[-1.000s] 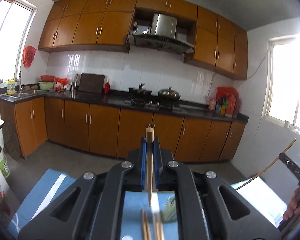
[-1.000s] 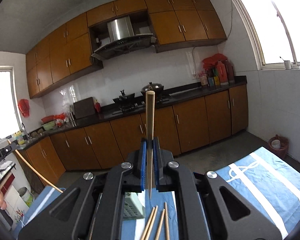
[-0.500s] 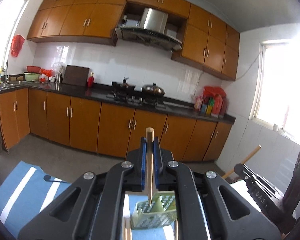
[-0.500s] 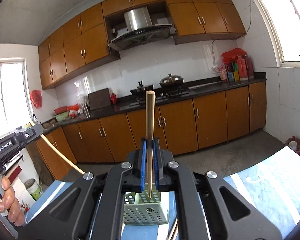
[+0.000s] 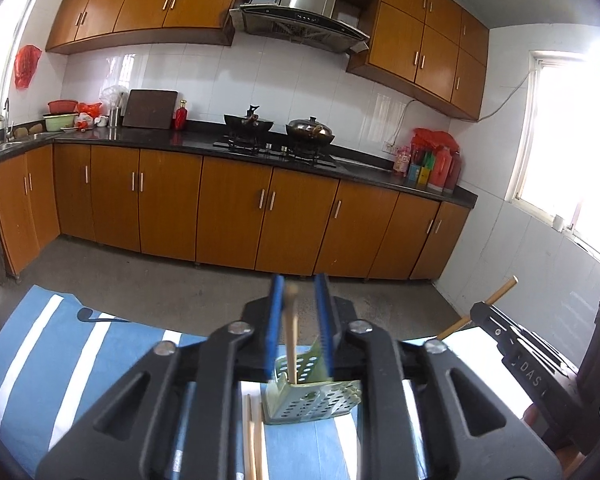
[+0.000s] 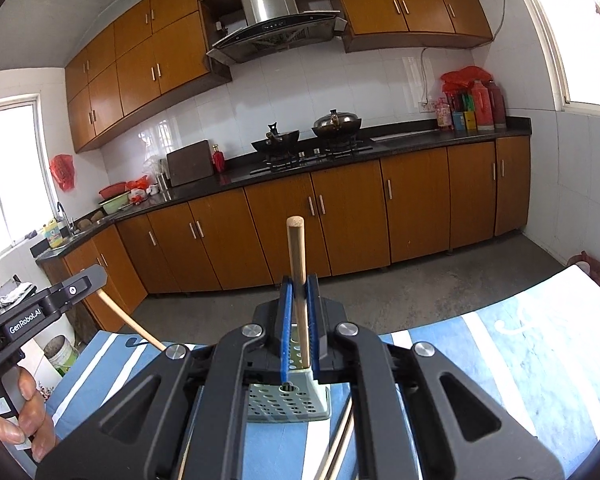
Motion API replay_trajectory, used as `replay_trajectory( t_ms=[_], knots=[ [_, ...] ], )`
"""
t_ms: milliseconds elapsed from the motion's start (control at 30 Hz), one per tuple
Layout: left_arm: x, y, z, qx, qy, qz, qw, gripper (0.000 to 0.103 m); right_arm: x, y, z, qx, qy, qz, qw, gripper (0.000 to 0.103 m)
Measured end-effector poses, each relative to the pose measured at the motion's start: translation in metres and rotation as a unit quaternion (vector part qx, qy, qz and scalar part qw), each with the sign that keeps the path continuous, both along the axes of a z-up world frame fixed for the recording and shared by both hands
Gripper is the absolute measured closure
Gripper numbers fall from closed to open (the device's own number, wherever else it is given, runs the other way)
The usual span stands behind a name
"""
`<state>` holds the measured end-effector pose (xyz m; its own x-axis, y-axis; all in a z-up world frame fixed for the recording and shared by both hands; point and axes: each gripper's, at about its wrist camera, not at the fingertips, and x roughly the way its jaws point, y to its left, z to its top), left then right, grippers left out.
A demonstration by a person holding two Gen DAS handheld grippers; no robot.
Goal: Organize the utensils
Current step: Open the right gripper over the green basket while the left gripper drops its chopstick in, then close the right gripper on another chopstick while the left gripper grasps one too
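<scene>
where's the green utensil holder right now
The green utensil holder stands on the blue striped cloth, low centre in both wrist views, just beyond the left tool, with loose chopsticks lying beside it.

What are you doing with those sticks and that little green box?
A person holds a hand-held gripper in each hand and sorts wooden chopsticks into a pale green perforated plastic holder on a blue-and-white striped cloth. The left hand-held gripper is open, its wooden chopstick dropping into the holder. The right hand-held gripper is shut on another chopstick above the holder. More chopsticks lie on the cloth.
</scene>
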<state>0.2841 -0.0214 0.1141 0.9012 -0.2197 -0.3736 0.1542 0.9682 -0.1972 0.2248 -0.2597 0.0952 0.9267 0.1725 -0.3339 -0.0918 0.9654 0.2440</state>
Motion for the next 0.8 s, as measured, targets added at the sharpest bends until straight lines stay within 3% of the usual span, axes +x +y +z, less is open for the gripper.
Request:
replay_trajectory(
  t_ms=[67, 200, 367, 567, 800],
  knots=[
    [-0.004, 0.003, 0.003, -0.002, -0.004, 0.003, 1.0000, 0.075, -0.004, -0.003, 0.002, 0.002, -0.002, -0.002, 1.000, 0.094],
    [-0.022, 0.016, 0.010, -0.011, -0.015, 0.010, 0.9998, 0.069, -0.022, -0.015, 0.007, 0.001, -0.017, -0.014, 1.000, 0.073],
    [-0.052, 0.040, 0.012, -0.020, -0.023, 0.026, 0.9992, 0.065, -0.047, -0.036, 0.002, -0.004, -0.010, -0.037, 0.999, 0.073],
    [-0.082, 0.070, -0.018, 0.004, 0.006, 0.057, 0.9983, 0.060, -0.060, -0.064, -0.051, -0.009, 0.075, -0.069, 0.995, 0.073],
    [-0.084, 0.091, -0.098, 0.036, 0.116, 0.067, 0.9904, 0.060, -0.046, -0.044, -0.151, -0.016, 0.223, -0.019, 0.975, 0.073]
  ],
)
